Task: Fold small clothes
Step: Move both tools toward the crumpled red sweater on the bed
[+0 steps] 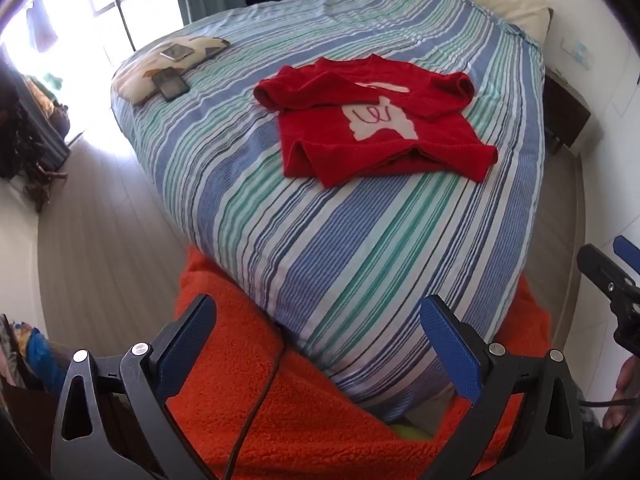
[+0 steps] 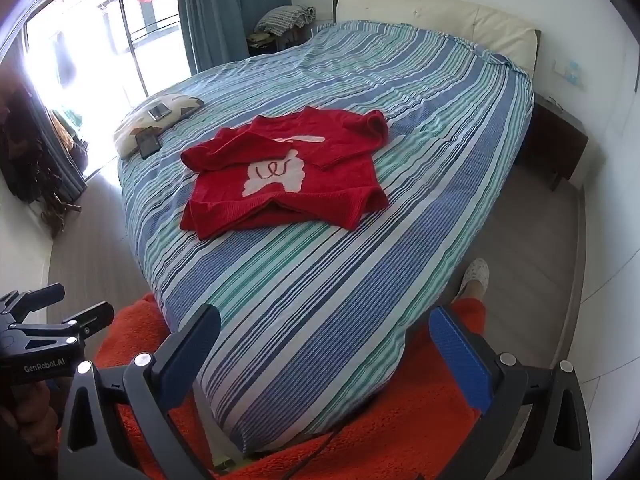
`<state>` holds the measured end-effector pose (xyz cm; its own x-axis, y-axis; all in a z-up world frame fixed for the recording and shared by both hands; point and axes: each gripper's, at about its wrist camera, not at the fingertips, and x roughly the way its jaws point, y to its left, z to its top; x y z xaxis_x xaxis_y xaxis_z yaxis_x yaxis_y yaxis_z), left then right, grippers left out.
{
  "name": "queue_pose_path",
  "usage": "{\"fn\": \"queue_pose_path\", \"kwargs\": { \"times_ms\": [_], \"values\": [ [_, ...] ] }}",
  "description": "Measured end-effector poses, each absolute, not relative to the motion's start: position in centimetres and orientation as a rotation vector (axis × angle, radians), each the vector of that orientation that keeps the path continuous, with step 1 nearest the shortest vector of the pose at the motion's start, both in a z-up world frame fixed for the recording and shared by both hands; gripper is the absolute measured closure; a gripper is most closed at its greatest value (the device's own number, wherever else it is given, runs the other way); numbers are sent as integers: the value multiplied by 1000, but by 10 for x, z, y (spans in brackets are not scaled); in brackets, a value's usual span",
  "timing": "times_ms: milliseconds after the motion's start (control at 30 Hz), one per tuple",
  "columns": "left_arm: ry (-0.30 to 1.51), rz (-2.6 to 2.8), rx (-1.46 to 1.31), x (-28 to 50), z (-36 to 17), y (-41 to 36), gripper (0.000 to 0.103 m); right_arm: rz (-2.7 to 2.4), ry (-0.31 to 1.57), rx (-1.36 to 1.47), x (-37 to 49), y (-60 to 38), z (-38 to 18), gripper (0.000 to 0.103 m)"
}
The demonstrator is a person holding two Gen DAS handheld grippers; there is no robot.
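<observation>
A small red knitted sweater [image 1: 380,128] with a white motif lies on the striped bed [image 1: 340,240], its sleeves folded across the chest. It also shows in the right wrist view [image 2: 284,176]. My left gripper [image 1: 320,344] is open and empty, held back over the foot of the bed, well short of the sweater. My right gripper [image 2: 324,352] is open and empty too, at the foot of the bed. Each gripper shows at the edge of the other's view, the right one [image 1: 612,280] and the left one [image 2: 44,324].
A patterned pillow [image 1: 132,80] at the bed's left edge carries two phones [image 1: 170,84]. An orange fleece blanket [image 1: 280,420] lies under the grippers. A beige headboard [image 2: 440,16], a dark nightstand [image 2: 560,148] and a slippered foot [image 2: 476,276] stand around the bed.
</observation>
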<state>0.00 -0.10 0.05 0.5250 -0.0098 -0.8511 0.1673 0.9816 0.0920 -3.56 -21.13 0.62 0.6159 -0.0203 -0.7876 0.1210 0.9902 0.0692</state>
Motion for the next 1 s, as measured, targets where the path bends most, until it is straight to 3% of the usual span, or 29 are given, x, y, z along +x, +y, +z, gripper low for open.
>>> {"fn": "queue_pose_path", "kwargs": {
  "times_ms": [133,300,567,1000],
  "values": [
    [964,-187,160,-11,0,-11,1,-70,896,119,-34,-209,5,0],
    [1125,-285,125,-11,-15,-7,1,-58,882,101,-39,-203,11,0],
    [855,-205,20,7,35,23,1,-70,879,107,-38,-203,12,0],
    [886,-109,169,29,21,0,1,-94,869,148,-35,-215,10,0]
  ]
}}
